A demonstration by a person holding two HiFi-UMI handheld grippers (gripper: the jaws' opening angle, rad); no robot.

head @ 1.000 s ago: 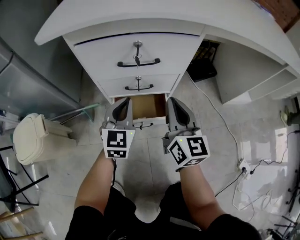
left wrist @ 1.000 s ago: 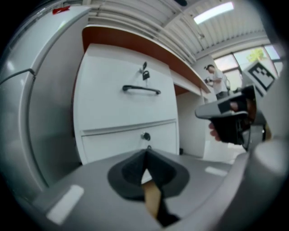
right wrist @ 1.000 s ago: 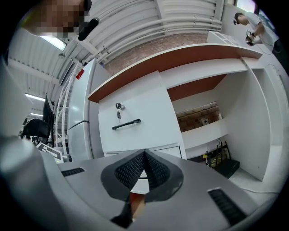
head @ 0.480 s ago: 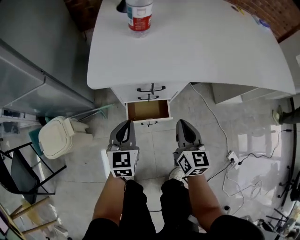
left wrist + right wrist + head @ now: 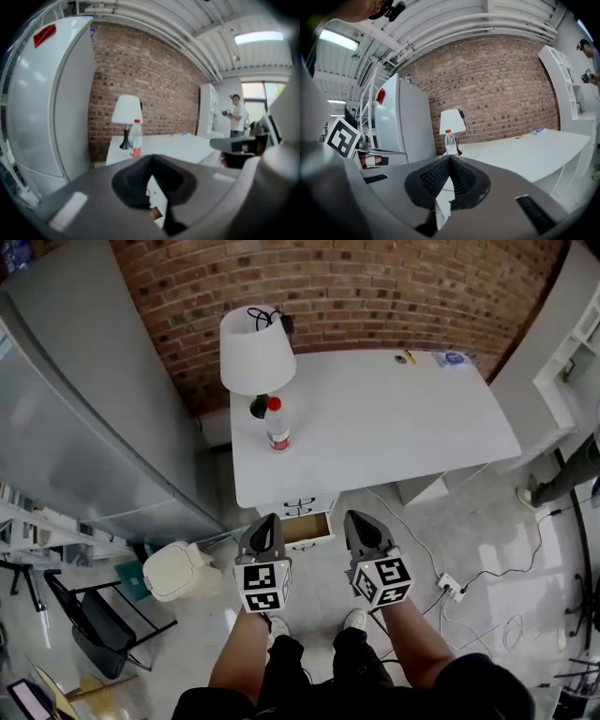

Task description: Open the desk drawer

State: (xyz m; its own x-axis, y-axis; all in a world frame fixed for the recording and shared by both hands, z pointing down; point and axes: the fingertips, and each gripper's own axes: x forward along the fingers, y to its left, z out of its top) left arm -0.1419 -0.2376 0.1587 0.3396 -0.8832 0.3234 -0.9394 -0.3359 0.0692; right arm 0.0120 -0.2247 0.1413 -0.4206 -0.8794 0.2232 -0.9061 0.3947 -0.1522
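The white desk (image 5: 375, 418) stands against the brick wall, far below me. Its drawer stack sits under the left end, and the bottom drawer (image 5: 307, 529) is pulled out, showing a brown inside. The two drawers above it look closed. My left gripper (image 5: 266, 518) and right gripper (image 5: 357, 517) are held side by side in front of the desk, well clear of the drawers. Both are shut with nothing in them. In the left gripper view the jaw tips (image 5: 151, 158) meet, and a bit of the open drawer (image 5: 156, 213) shows through the gap below them. The right gripper (image 5: 450, 159) points over the desk.
A white lamp (image 5: 255, 351) and a bottle (image 5: 277, 425) stand on the desk's left end. A grey refrigerator (image 5: 84, 418) is at the left, with a cream waste bin (image 5: 180, 571) and a black chair (image 5: 94, 634) below it. A power strip (image 5: 450, 588) with cables lies on the floor. A person (image 5: 236, 115) stands by white shelves.
The head view has risen and drawn far back from the drawers, so the whole desk shows now. Both grippers have come away from the open bottom drawer and stay shut.
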